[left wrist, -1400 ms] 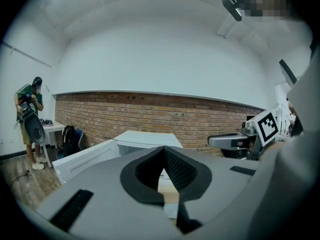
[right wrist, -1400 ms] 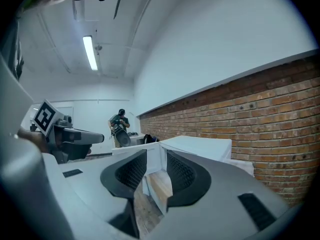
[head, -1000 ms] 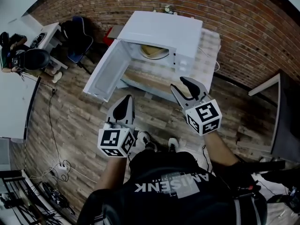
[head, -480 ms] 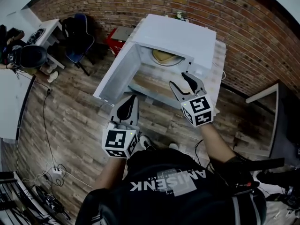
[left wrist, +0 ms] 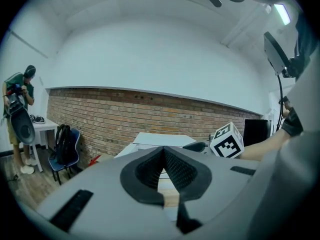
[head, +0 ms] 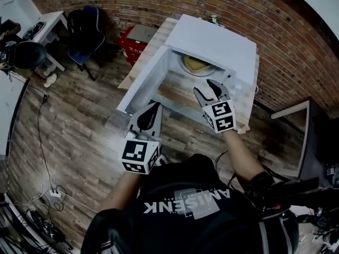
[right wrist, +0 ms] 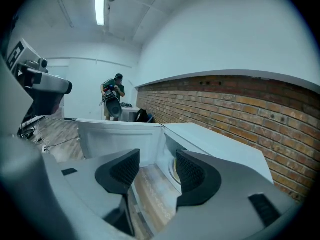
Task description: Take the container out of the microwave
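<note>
The shirt (head: 185,204) print reads "AMISENK", upside down in the head view. The container (head: 195,64) — pale yellowish, contents unclear — sits inside the open microwave (head: 214,38) on the worktop (head: 142,57). The right gripper (head: 204,87) is at the opening — its jaws have just been opening and stand released, with nothing between them. The left gripper (head: 154,109) is lower, jaws clenched and empty. The right gripper view shows a person (right wrist: 114,100) standing far off.

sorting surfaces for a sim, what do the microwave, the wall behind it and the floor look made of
Microwave: white painted metal or plastic, smooth matt panels.
Wall: bare red brick, mortar lines.
Floor: wood-look planks with seams; wood or laminate, unclear.
</note>
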A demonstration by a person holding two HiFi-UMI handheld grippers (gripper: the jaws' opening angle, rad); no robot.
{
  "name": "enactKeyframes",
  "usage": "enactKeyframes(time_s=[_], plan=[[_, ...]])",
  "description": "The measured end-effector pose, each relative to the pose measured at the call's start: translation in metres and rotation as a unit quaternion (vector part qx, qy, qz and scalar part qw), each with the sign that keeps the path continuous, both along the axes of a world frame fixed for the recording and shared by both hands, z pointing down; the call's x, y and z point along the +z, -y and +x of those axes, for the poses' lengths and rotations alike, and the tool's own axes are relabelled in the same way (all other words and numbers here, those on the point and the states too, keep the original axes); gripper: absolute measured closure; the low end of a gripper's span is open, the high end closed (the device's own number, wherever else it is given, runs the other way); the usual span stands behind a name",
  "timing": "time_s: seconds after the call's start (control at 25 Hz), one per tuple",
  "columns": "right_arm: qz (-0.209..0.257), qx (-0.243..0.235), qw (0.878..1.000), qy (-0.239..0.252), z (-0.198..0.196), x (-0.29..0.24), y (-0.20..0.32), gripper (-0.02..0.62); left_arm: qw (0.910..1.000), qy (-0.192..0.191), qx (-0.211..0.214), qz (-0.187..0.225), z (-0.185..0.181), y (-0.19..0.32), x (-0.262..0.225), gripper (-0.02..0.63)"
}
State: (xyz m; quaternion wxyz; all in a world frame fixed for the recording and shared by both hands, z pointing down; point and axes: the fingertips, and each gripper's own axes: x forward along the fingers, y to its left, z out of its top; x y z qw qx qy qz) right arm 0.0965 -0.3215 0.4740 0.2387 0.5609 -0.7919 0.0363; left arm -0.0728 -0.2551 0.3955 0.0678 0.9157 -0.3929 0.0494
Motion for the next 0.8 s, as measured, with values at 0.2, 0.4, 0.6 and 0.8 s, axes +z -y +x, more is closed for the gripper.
enactKeyframes(time_s=[0.2, 0.4, 0.6, 0.8], plan=[[-0.020, 0.003, 1.000, -0.019, 0.002, 0.025, 0.029, 0.351, 0.9999, -0.010, -0.010, -0.009, -0.011, 0.016, 0.003, 0.595], [-0.038, -0.007, 0.998, -0.040, 0.011, 0.051, 0.064, 0.351, 0.9992, 0.000, -0.040, -0.005, -0.017, 0.026, -0.001, 0.595], [-0.073, -0.029, 0.995, -0.055, 0.007, 0.081, 0.084, 0.351, 0.9975, 0.015, -0.069, 0.005, -0.023, 0.024, -0.005, 0.595], [-0.088, -0.053, 0.992, -0.079, 0.013, 0.109, 0.106, 0.351, 0.9953, 0.021, -0.095, 0.006, -0.012, 0.033, -0.008, 0.595]])
